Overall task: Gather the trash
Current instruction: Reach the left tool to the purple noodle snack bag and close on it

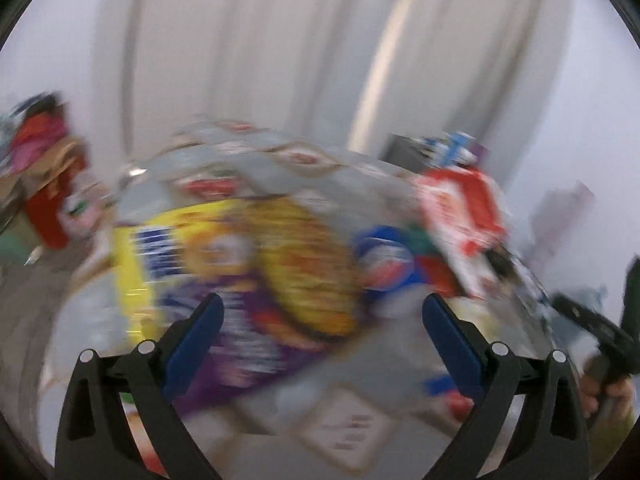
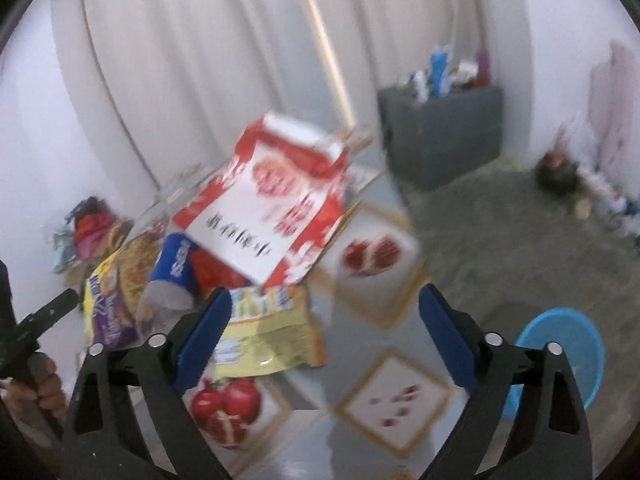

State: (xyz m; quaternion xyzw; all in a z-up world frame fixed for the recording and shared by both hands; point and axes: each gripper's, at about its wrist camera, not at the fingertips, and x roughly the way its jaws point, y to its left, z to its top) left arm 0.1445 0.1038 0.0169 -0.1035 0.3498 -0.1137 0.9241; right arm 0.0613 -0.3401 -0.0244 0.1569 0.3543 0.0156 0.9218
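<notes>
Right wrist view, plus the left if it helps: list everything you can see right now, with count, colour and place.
Carton: one, red and white, on top of the pile on the table.
Can: one, blue, lying left of the carton.
Noodle packet: one, yellow and purple, far left of the pile.
Snack packet: one, yellow, nearest the right gripper.
Tablecloth: one, grey with pomegranate prints, under the pile.
Bin: one, dark grey, full of rubbish, by the curtain.
Basin: one, blue, on the floor at right.
Curtain: white, behind everything.
Left gripper: open, empty, over the noodle packet; view blurred.
Right gripper: open, empty.
</notes>
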